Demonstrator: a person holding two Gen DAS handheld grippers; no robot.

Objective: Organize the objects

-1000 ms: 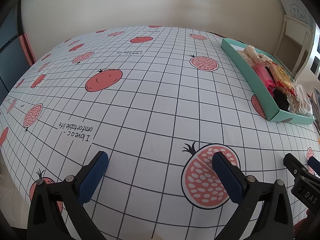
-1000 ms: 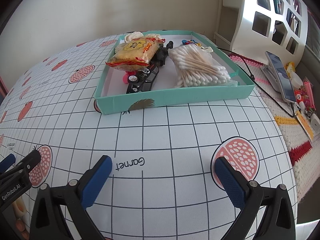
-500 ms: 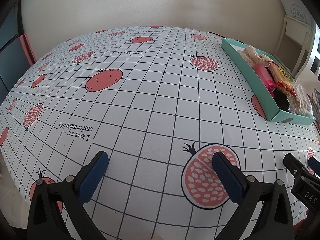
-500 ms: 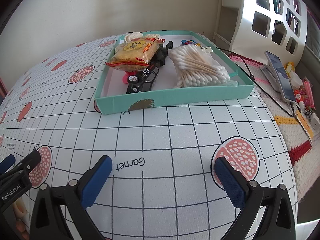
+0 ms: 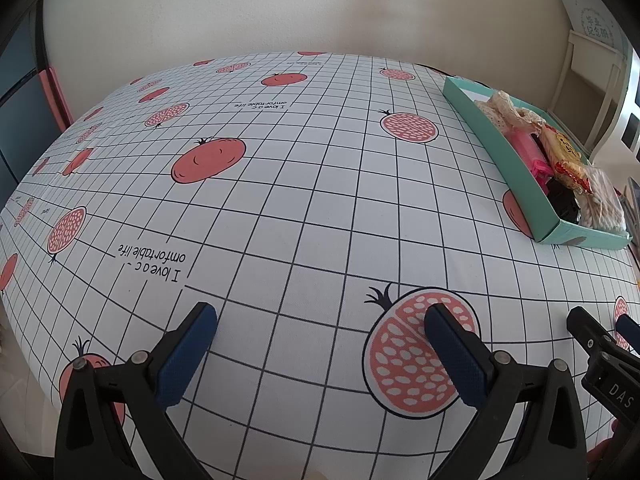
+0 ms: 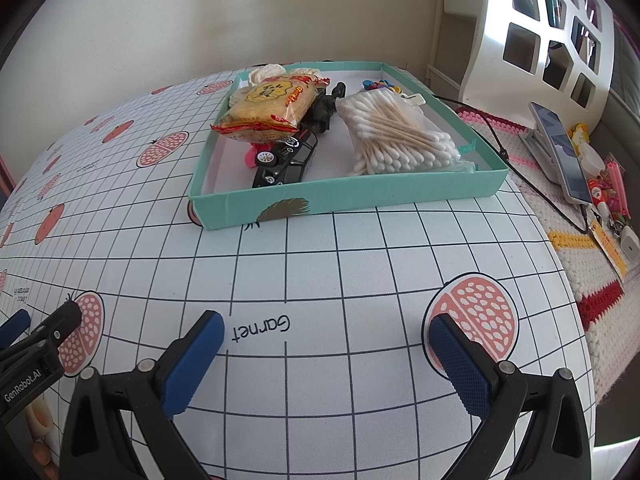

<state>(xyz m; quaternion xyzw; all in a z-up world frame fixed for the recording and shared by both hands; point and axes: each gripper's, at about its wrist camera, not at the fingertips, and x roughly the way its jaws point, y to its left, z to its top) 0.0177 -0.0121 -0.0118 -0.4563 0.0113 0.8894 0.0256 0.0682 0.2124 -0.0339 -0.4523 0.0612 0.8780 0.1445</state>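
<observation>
A teal tray [image 6: 344,196] stands on the table ahead of my right gripper [image 6: 326,354]. In it lie a yellow snack packet [image 6: 266,108], a black toy car [image 6: 286,160], a bag of cotton swabs [image 6: 396,136] and small coloured bits at the back. The tray also shows in the left wrist view [image 5: 500,148] at the far right. My left gripper [image 5: 320,344] is open and empty over the tablecloth near the front edge. My right gripper is open and empty, well short of the tray.
The table [image 5: 280,200] has a white grid cloth with red fruit prints. To the right of it lie a crocheted mat [image 6: 592,264], a phone on a stand [image 6: 560,152] with a cable, and small items. A white shelf [image 6: 552,40] stands behind.
</observation>
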